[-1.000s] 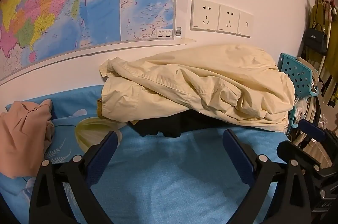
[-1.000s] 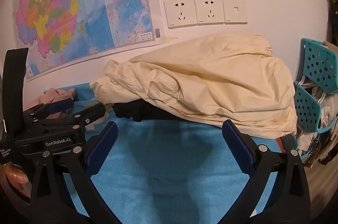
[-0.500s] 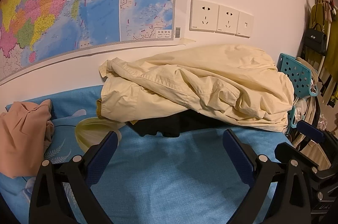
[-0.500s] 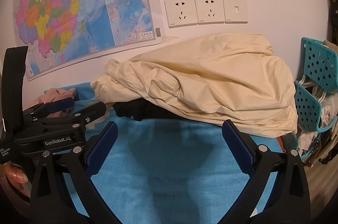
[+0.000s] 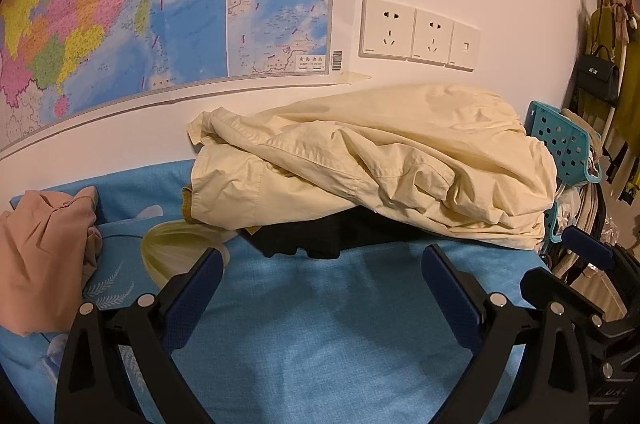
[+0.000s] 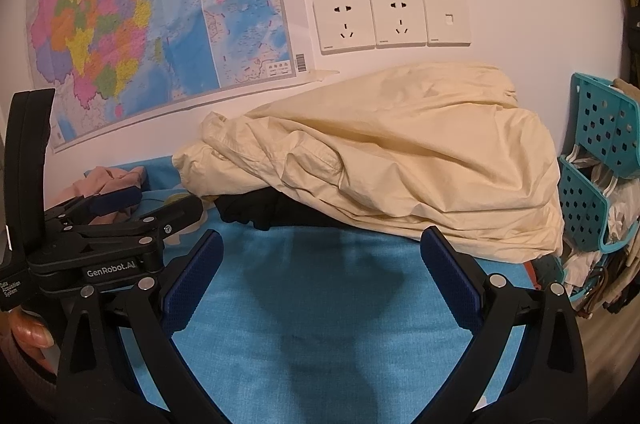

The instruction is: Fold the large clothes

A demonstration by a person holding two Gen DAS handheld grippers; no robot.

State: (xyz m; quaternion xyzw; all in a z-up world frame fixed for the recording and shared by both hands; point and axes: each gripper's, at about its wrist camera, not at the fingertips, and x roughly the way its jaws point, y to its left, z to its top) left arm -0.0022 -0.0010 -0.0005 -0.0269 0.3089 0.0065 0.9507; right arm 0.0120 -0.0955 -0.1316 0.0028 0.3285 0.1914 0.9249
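both tools, left tool [image 5: 320, 276] and right tool [image 6: 320, 260], are released and empty. the cream garment [image 5: 372, 163] lies crumpled in the frame centre on the bed [image 5: 320, 324]. folding is not started; next i think they must reach and grasp it.

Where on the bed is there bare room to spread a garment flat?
The blue sheet is bare in front of the cream garment, between both open claws. Crowded: the pink cloth at left, black clothing under the cream pile, teal baskets at right.

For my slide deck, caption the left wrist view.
Open left gripper faces a crumpled cream garment heaped over dark clothing on the blue bedsheet.
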